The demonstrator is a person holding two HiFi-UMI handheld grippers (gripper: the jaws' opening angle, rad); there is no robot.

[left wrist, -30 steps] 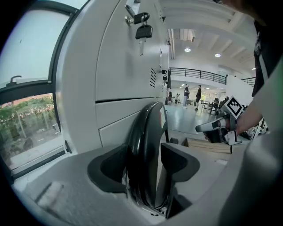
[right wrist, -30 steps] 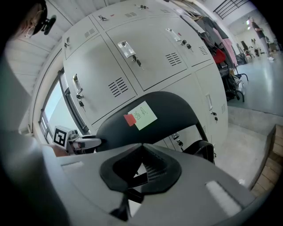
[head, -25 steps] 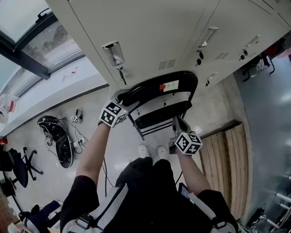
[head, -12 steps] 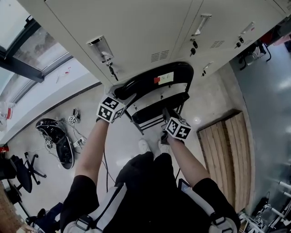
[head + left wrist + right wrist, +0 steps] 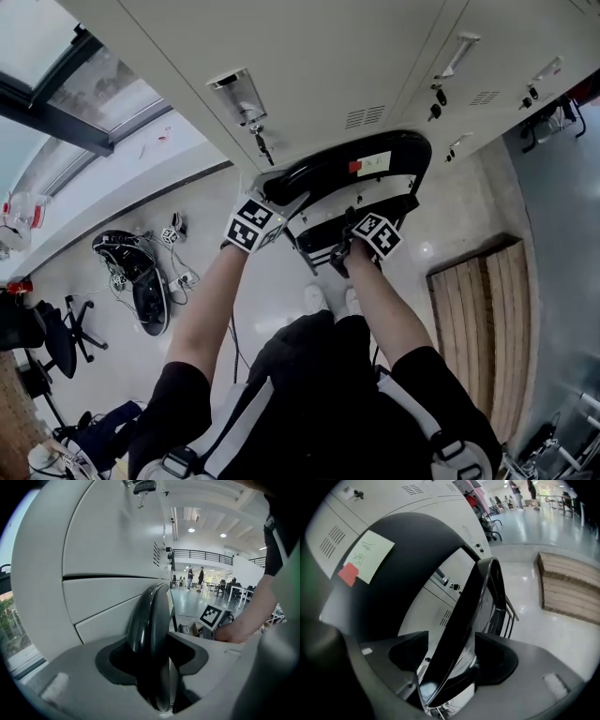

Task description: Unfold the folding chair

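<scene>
- Folding chair [image 5: 323, 176] stands at 12 o'clock from the person, just before the grey lockers [image 5: 309, 66], its seat [image 5: 464, 620] tilted up near the backrest [image 5: 393, 583].
- Left gripper [image 5: 284, 203], at the backrest's 9 o'clock end, is clamped on the black rim. Its jaws have just been closing.
- Right gripper [image 5: 354, 225], at 3 o'clock of the left one, straddles the seat's edge with its jaws wide apart and not gripping. They have just been opening.
- A wooden platform [image 5: 487, 328] lies at 4 o'clock.
</scene>
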